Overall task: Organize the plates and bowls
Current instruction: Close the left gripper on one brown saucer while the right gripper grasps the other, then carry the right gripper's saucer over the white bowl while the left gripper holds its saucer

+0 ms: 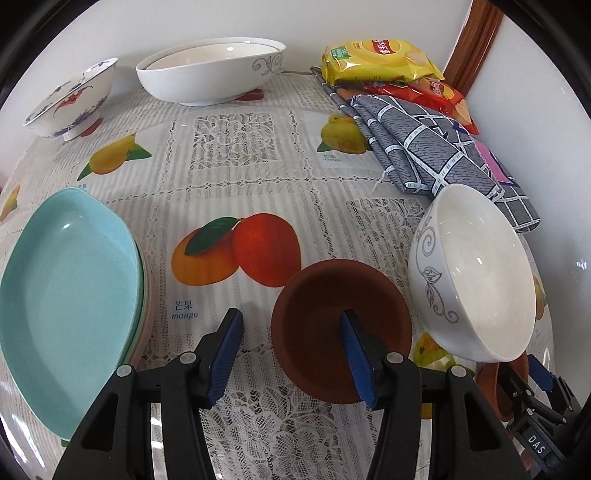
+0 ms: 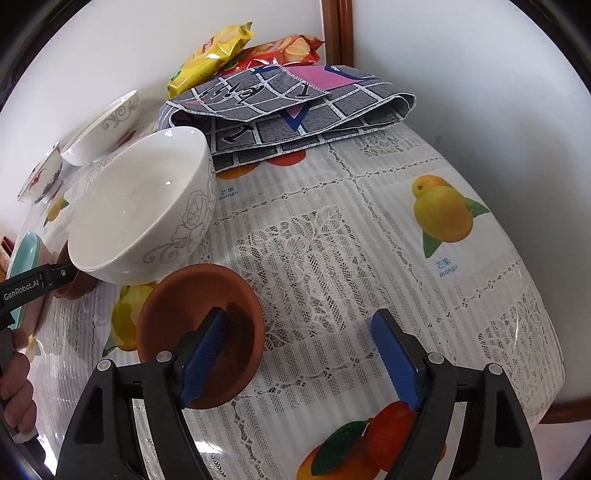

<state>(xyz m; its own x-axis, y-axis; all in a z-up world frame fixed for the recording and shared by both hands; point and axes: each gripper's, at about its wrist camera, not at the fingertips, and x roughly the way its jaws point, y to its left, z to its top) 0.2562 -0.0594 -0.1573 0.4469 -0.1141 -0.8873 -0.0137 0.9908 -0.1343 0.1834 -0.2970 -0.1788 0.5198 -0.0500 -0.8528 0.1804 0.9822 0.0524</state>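
My left gripper [image 1: 291,354] is open, its right finger inside a small brown bowl [image 1: 340,328], its left finger outside the rim. My right gripper [image 2: 301,354] is open, its left finger inside a second brown bowl [image 2: 199,325]. A white bowl with grey scrollwork [image 1: 476,273] stands between the two brown bowls; it also shows in the right wrist view [image 2: 144,206]. Stacked teal plates [image 1: 66,299] lie at the left. A large white oval bowl [image 1: 214,70] with another nested inside and a red-and-blue patterned bowl [image 1: 70,99] stand at the back.
Folded grey checked cloth [image 1: 436,147] and snack bags [image 1: 380,59] fill the back right corner by the wall. The table carries a lace fruit-print cover [image 1: 236,177]. Its right edge [image 2: 554,369] curves close to my right gripper. A wooden door frame [image 2: 336,29] stands behind.
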